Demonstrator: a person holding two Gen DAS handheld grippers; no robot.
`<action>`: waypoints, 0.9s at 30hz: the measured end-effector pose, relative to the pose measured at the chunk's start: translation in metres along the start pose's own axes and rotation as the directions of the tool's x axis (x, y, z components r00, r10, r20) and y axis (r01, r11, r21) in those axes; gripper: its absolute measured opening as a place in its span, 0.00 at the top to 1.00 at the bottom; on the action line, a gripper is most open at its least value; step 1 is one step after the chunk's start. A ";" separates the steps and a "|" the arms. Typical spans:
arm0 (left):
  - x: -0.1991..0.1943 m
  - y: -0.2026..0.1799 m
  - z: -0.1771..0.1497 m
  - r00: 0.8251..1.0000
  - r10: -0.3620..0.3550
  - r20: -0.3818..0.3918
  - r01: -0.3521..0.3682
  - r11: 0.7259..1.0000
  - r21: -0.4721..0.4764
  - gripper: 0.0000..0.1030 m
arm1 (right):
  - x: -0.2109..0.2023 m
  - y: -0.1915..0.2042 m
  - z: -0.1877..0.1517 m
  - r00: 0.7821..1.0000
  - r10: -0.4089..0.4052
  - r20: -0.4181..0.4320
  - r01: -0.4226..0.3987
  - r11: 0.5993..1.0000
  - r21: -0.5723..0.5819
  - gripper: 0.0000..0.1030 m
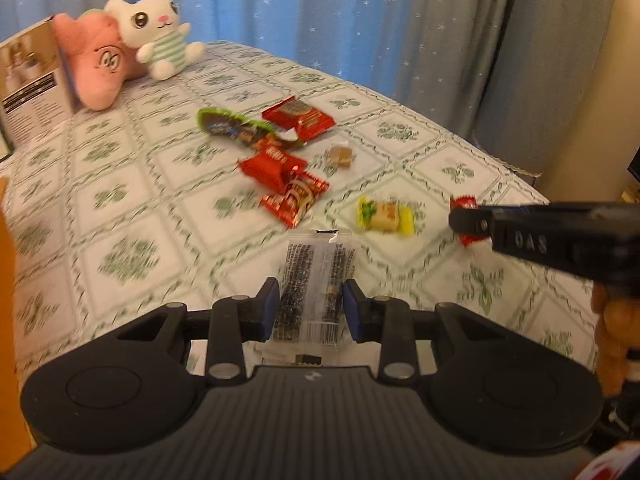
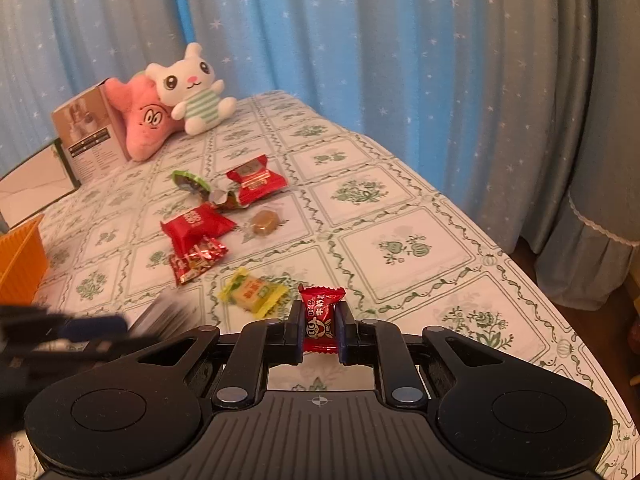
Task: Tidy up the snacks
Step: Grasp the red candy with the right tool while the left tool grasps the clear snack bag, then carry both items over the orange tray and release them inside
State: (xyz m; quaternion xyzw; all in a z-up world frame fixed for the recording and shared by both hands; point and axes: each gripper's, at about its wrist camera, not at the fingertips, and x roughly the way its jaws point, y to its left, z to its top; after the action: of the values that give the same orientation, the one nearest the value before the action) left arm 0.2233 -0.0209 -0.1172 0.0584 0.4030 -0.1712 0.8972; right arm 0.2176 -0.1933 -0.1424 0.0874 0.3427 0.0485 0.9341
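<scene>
We have our left gripper point(image 1: 311, 309) set around a clear packet of black sesame bars point(image 1: 316, 280), blue pads against its two long sides; whether they already bite we cannot tell for sure, though the packet looks pinched. Our right gripper point(image 2: 319, 330) has its fingers clamped on a small red wrapped candy point(image 2: 321, 318), held upright near the table's front edge. The rest lie loose on the green-patterned tablecloth point(image 2: 404, 248): a yellow wrapped sweet point(image 2: 253, 294) at 11 o'clock from the red candy, red foil packets point(image 2: 196, 240) farther out at 10, a green-edged packet point(image 2: 192, 182) and a brown candy point(image 2: 265, 222) beyond. We judge all of these light and crinkly; film wrappers slide on pads, and the sesame bars are probably brittle, so a gentle hold across the packet's middle suits better than a hard squeeze at its sealed end. The orange basket point(image 2: 22, 256) sits at 9 o'clock, likely the place for them. The cloth's rounded edge falls away at 3 o'clock toward the curtain point(image 2: 460, 80); open room lies on the right half. At 12 the plush rabbit point(image 2: 192, 88), pink plush point(image 2: 144, 120) and a box point(image 2: 90, 136) crowd the far end.
</scene>
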 end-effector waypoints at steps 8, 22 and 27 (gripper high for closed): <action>0.006 -0.004 -0.002 0.999 0.030 0.018 -0.032 0.996 0.080 0.67 | -0.002 0.004 -0.002 1.000 0.003 -0.001 -0.004 1.000 -0.014 0.85; -0.003 0.006 -0.008 0.998 0.060 0.002 -0.060 0.996 -0.070 0.66 | -0.015 0.021 0.005 0.999 0.035 0.019 -0.034 0.998 -0.045 0.85; -0.033 0.013 -0.007 0.994 0.099 0.042 -0.092 0.986 -0.142 0.66 | -0.030 0.041 0.008 0.996 0.078 0.037 -0.074 0.993 -0.090 0.85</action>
State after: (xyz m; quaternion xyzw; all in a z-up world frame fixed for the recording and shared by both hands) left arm 0.2028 0.0012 -0.0980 0.0106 0.3886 -0.1008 0.9158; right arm 0.1983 -0.1585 -0.1092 0.0597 0.3177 0.0974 0.9413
